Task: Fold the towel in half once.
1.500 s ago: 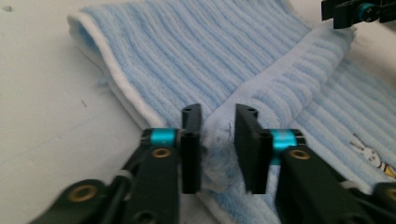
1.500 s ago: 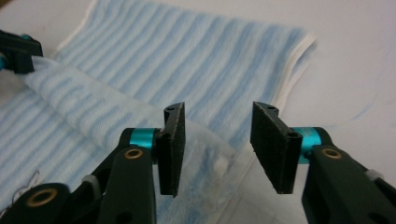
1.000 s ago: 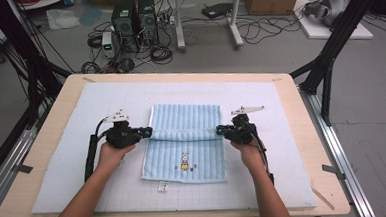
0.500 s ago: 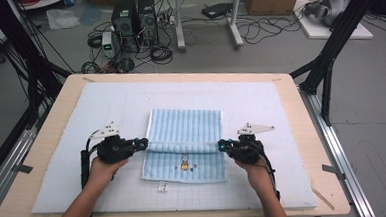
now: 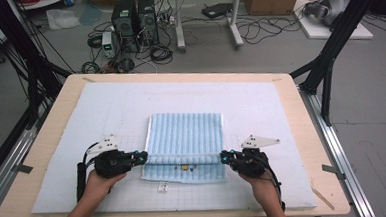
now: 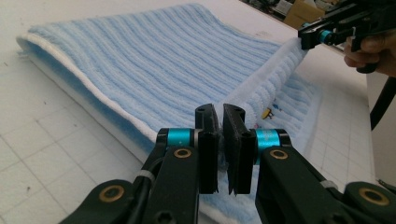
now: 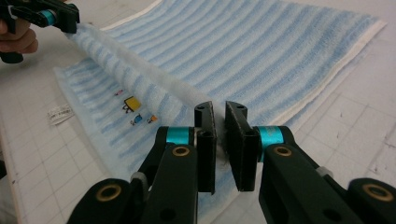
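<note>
A light blue striped towel (image 5: 185, 134) lies on the white gridded mat, its far edge folded over toward the person. My left gripper (image 5: 144, 157) is shut on the left end of that turned-over edge, and my right gripper (image 5: 222, 158) is shut on the right end. In the left gripper view the pads (image 6: 220, 116) pinch the towel's (image 6: 154, 60) white-backed hem, with the right gripper (image 6: 313, 35) at the far end. In the right gripper view the pads (image 7: 219, 114) clamp the towel (image 7: 243, 42), the left gripper (image 7: 70, 18) beyond. A small embroidered picture (image 7: 131, 103) shows on the lower layer.
The white mat (image 5: 106, 113) covers most of a wooden table (image 5: 52, 131). A small label (image 5: 162, 187) sticks out at the towel's near edge. Black frame posts (image 5: 328, 56) flank the table; computers and cables (image 5: 136, 21) sit on the floor beyond.
Both grippers have moved toward the person, drawing the towel's held edge over the lower layer. The uncovered strip with the embroidered picture has grown narrower.
</note>
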The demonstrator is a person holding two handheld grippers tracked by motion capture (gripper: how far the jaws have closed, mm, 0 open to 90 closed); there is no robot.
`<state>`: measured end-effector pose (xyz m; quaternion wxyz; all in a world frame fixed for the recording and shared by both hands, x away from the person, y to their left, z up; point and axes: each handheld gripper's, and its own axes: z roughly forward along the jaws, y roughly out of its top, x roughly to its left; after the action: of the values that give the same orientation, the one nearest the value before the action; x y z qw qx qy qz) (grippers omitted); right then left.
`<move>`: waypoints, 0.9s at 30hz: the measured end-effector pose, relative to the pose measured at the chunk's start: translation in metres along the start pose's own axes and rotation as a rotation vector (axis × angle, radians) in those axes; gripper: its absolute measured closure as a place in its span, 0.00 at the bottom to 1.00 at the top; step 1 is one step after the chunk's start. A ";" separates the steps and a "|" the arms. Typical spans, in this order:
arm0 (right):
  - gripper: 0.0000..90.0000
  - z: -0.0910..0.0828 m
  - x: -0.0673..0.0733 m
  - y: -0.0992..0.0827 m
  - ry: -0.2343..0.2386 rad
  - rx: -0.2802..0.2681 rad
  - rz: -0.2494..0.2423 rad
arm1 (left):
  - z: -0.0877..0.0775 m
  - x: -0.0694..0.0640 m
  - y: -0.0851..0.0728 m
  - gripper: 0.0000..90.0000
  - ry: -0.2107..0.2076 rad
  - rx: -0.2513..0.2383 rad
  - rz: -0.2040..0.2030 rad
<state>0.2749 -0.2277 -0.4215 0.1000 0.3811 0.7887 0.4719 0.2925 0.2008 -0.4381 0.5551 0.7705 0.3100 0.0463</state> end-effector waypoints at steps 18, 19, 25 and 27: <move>0.80 -0.003 0.009 -0.015 0.064 0.087 -0.024 | -0.010 -0.006 -0.012 0.68 -0.027 0.030 -0.052; 0.78 -0.005 0.009 -0.015 0.081 0.083 -0.015 | -0.013 -0.004 -0.011 0.68 -0.020 0.009 -0.048; 0.74 -0.017 0.005 -0.008 0.090 -0.015 0.033 | -0.019 0.003 -0.005 0.66 0.050 -0.064 -0.087; 0.74 -0.013 0.003 -0.009 0.055 -0.002 0.041 | -0.016 0.003 -0.004 0.66 0.060 -0.061 -0.090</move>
<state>0.2618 -0.2362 -0.4215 0.0688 0.3840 0.7828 0.4848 0.2866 0.2167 -0.4366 0.5703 0.7367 0.3594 0.0534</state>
